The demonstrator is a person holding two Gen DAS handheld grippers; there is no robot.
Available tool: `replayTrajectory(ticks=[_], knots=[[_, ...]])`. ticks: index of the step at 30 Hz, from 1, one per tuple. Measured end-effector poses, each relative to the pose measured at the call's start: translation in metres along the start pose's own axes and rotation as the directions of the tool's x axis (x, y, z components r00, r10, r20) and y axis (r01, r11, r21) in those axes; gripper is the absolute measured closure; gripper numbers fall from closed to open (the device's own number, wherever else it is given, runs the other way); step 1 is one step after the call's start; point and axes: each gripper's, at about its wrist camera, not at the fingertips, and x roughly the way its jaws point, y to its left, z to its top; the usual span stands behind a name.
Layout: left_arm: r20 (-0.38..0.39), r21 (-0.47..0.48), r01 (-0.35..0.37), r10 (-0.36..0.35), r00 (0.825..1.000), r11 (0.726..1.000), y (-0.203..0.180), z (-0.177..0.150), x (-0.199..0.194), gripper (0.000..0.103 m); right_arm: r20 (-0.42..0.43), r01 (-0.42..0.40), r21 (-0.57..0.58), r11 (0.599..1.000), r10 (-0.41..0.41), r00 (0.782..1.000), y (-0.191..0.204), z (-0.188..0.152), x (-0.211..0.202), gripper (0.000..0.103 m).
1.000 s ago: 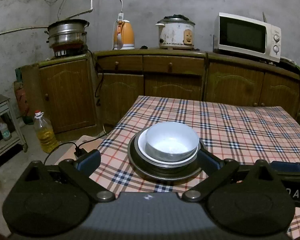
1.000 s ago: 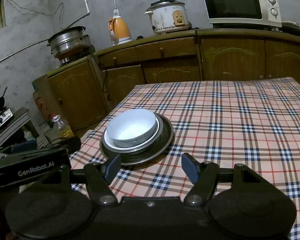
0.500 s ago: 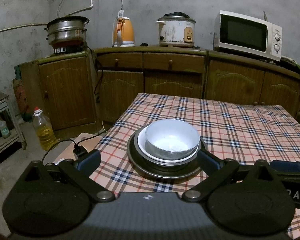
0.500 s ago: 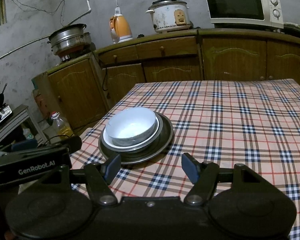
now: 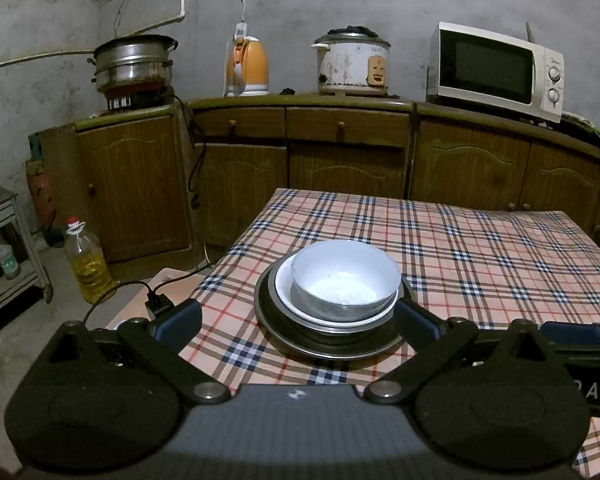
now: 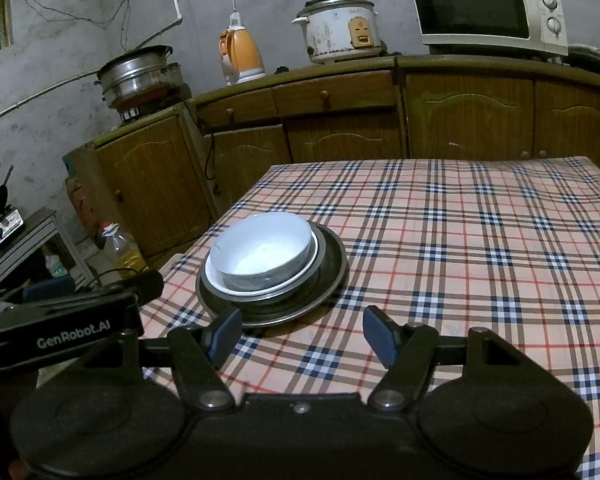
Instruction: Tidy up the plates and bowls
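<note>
Looking along the left tool (image 5: 298, 314), its jaws stand wide apart with nothing clamped, straddling the near side of a nested stack: a white bowl (image 5: 345, 278) inside a white plate (image 5: 288, 294) on two metal plates, the widest a dark metal plate (image 5: 268, 316). The stack sits close to the left edge of the checked desk (image 5: 480, 248). The risk I see is a nudge from the right pad, which sits just at the rim (touching or not, I cannot tell), sliding the stack toward that edge, or a grip on the bowl alone tipping it off centre. Against the earlier picture, nothing in this view has shifted. From the right wrist, the right tool (image 6: 302, 334) also stands apart and empty, just short of the stack, with the bowl (image 6: 262, 254) nestled as before. Closing here would catch only cloth, and both tools reaching in together could collide; this view too matches the earlier one.
</note>
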Motion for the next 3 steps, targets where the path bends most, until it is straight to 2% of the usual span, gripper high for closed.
replayTrajectory(ticks=[3], knots=[[0.002, -0.011, 0.000, 0.000, 1.000, 1.000, 0.0003, 0.0001, 0.0010, 0.000, -0.006, 0.004, -0.001, 1.000, -0.004, 1.000, -0.0016, -0.0008, 0.0029, 0.023]])
